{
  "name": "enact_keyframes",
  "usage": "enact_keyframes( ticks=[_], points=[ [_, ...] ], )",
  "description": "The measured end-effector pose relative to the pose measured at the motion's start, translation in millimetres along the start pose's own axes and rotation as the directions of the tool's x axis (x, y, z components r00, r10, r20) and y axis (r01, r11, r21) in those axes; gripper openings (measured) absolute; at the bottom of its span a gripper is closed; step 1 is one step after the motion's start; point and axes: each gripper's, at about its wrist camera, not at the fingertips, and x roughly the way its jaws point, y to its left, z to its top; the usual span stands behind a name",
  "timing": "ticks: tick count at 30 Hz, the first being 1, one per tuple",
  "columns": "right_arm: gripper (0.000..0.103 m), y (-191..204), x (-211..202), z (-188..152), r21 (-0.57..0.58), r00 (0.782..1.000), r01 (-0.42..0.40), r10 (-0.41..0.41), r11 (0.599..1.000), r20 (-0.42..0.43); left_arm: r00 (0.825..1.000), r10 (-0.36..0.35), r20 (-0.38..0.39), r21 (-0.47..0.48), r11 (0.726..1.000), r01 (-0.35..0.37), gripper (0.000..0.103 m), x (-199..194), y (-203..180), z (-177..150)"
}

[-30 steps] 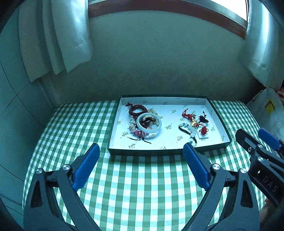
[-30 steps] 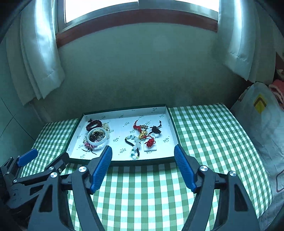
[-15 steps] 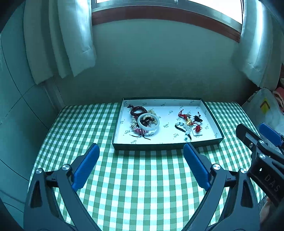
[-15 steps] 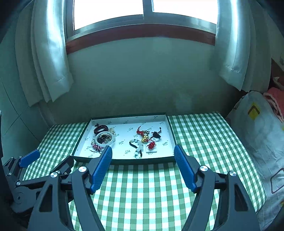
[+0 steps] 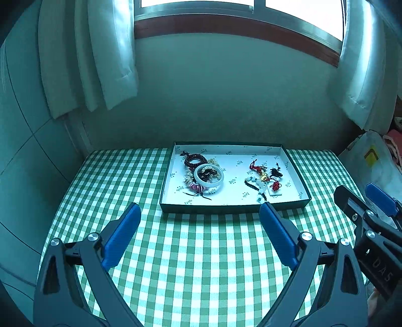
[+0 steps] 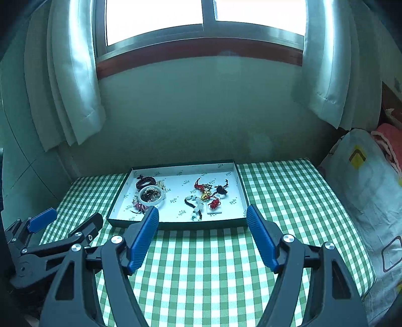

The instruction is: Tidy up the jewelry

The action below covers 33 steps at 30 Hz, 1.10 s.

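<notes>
Jewelry lying in two clusters inside tray (image 5: 295,166), well apart from both grippers. Tray sitting on checked cloth (image 5: 201,264), towards its far side, below wall and window (image 6: 201,17). Left cluster: white bangle (image 5: 209,176) resting on top of a heap, dark bead bracelet (image 5: 195,160) just behind it, pale and pink beaded pieces (image 5: 191,183) touching it on the near left. Right cluster: red knotted cord (image 5: 255,166), gold charm (image 5: 263,177), black cord piece (image 5: 275,172), pale bead strand (image 5: 260,187), all tangled close together; bare white lining showing between the clusters.

Left gripper (image 5: 199,227) hovering over cloth, short of the tray's near wall, jaws spread wide and holding nothing, blue pads (image 5: 123,234) facing inward. Right gripper (image 6: 202,232) likewise hanging above cloth in front of the tray, jaws released, nothing between them. Seen from the right wrist, the left pad tip overlapping the tray's near wall in the picture; contact impossible to tell. Each gripper showing at the edge of the other's view, side by side.

Curtains (image 6: 72,83) hanging at both sides of the window. Printed bag (image 6: 364,181) lying beside the cloth's right edge.
</notes>
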Motion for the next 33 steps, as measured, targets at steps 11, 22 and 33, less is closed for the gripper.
enact_keyframes(
  ticks=[11,22,33],
  points=[
    [0.071,3.0,-3.5,-0.7,-0.008,1.0,-0.008,0.008,1.0,0.002,1.0,0.004,0.006,-0.01,1.0,-0.004,0.095,-5.6,4.4,-0.4],
    [0.071,5.1,-7.7,-0.2,-0.011,1.0,-0.01,0.01,1.0,0.007,1.0,0.004,0.007,-0.012,1.0,-0.003,0.095,-7.3,6.6,-0.3],
    [0.071,6.0,-8.6,-0.7,-0.017,1.0,-0.017,0.017,1.0,0.007,1.0,0.008,0.007,-0.019,1.0,-0.008,0.095,-8.3,8.8,-0.8]
  ],
)
